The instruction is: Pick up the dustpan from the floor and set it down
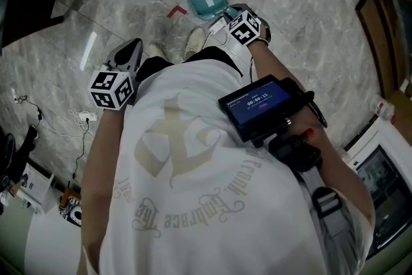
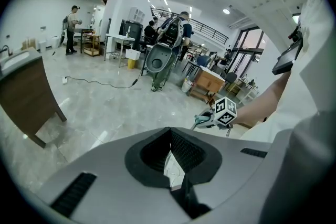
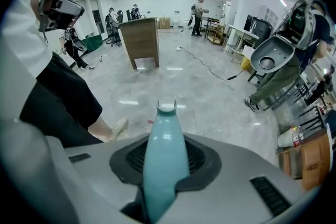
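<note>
Lower centre, the dustpan handle (image 3: 164, 149) is clamped in the jaws of the right gripper (image 3: 158, 183), the left gripper (image 2: 171, 168) closed empty; its overhanging weight could twist it loose.

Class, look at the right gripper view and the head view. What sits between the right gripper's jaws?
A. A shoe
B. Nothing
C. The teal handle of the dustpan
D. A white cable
C. In the right gripper view the jaws are closed on the teal handle, and the head view shows the dustpan at the tip of the right gripper.
</note>
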Demonstrator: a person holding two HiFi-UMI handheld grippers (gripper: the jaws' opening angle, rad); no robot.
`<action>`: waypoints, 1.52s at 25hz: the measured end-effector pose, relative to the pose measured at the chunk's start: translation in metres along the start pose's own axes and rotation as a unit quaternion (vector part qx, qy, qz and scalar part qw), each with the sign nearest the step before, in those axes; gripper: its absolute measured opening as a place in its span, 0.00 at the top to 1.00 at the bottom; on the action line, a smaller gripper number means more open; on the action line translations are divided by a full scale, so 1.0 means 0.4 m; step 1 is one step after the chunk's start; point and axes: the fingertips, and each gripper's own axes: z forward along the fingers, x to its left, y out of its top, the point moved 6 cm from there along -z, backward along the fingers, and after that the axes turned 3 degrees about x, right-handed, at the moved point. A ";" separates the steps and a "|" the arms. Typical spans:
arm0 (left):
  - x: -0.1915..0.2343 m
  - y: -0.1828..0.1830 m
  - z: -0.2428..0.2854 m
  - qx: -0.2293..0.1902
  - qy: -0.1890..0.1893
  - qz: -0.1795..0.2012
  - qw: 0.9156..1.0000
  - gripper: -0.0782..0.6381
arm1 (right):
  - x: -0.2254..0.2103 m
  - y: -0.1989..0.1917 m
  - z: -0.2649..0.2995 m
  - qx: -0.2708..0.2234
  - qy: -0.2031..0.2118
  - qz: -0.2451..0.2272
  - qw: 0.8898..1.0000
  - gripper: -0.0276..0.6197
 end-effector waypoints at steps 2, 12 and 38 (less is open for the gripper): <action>-0.001 0.002 -0.004 0.000 0.001 0.001 1.000 0.87 | 0.018 -0.004 0.001 0.004 0.008 -0.001 1.000 0.79; 0.001 0.038 0.051 0.007 -0.034 0.024 0.999 0.87 | 0.072 -0.020 0.002 -0.003 0.043 0.021 0.999 0.70; 0.078 0.096 0.094 0.008 -0.163 0.113 0.980 0.87 | 0.108 0.067 -0.316 -0.160 -0.165 0.232 0.945 0.93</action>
